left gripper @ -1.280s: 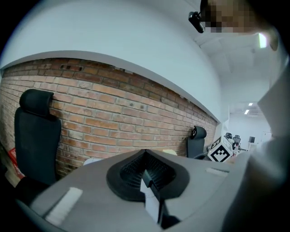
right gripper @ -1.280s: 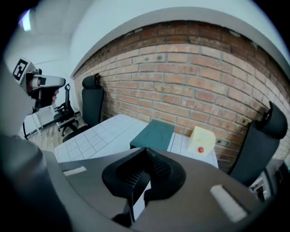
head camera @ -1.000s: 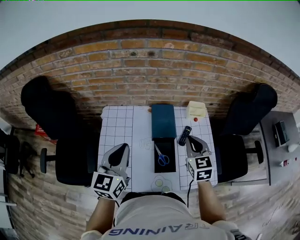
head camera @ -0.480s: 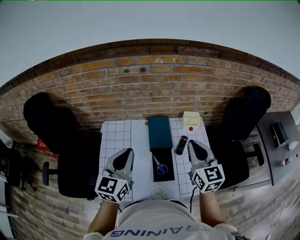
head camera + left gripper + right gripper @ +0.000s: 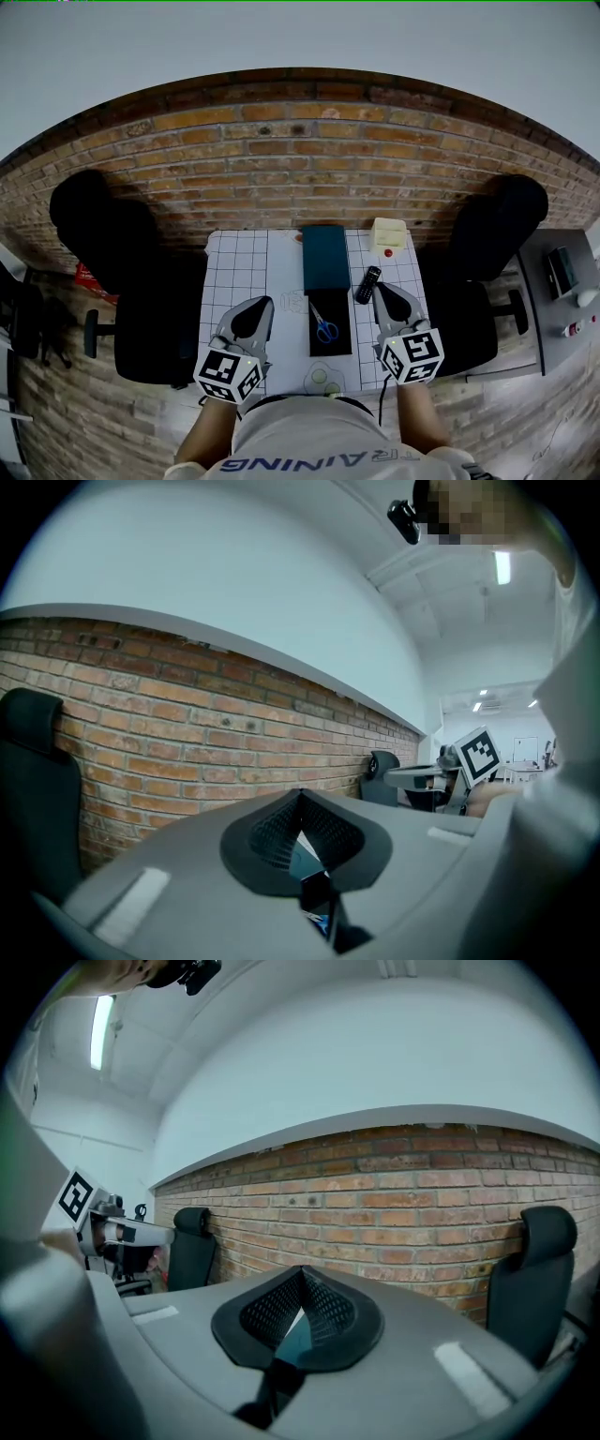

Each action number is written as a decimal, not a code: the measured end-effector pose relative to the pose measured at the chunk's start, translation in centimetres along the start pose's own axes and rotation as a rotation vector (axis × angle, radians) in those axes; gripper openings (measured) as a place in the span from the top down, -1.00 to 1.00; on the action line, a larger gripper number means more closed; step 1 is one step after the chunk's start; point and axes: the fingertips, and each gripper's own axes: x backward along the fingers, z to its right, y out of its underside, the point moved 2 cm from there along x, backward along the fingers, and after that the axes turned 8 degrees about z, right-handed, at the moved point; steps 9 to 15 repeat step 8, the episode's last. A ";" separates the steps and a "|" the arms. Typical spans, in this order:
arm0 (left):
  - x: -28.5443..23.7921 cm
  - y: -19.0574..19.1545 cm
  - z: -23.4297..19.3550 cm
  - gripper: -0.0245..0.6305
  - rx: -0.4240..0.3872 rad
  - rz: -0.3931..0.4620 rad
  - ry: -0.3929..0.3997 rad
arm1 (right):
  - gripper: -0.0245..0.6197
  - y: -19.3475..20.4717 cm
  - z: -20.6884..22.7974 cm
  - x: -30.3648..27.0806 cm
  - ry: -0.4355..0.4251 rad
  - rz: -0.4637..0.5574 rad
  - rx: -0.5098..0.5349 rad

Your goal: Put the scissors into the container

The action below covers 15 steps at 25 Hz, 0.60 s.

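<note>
- In the head view, the scissors (image 5: 324, 324) with blue handles are lying inside the black container (image 5: 330, 345), in the middle of the white grid table (image 5: 234, 272).
- A dark teal box (image 5: 325, 258) is sitting just behind the container, touching its far end. A black remote (image 5: 368, 284) is lying to the right of it, and a cream box (image 5: 389, 233) is standing near the far right corner.
- The left gripper (image 5: 261, 305) is hanging over the left part of the table, and the right gripper (image 5: 382, 292) over the right part, near the remote. Both are apart from the scissors.
- In the left gripper view, the left gripper (image 5: 300, 795) is pointing toward the brick wall (image 5: 169, 724). Its jaws are pressed together at the tips and are pinching nothing.
- In the right gripper view, the right gripper (image 5: 302, 1270) is also facing the brick wall, with a black chair (image 5: 539, 1269) at the right. Its jaws are pressed together and are carrying nothing.
</note>
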 end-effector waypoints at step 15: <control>0.4 0.9 0.1 0.92 0.027 -0.025 0.008 | 0.88 1.0 -0.2 0.2 0.008 -0.029 0.002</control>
